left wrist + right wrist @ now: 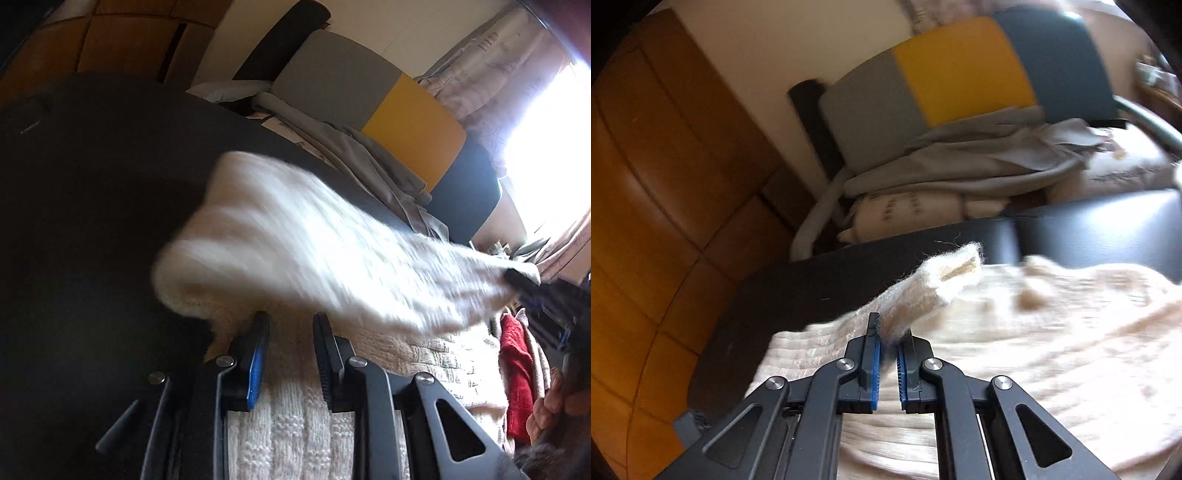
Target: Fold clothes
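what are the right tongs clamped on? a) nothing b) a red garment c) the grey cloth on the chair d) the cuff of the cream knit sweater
d: in the right wrist view the right tongs are shut on a fuzzy ribbed cuff of the cream knit sweater, lifted above the black table.

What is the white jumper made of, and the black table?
The jumper looks like knitted wool or yarn: ribbed stitches show, and fuzzy fibres at its edge. The table looks like smooth dark painted wood or laminate, slightly glossy; which one is hard to tell.
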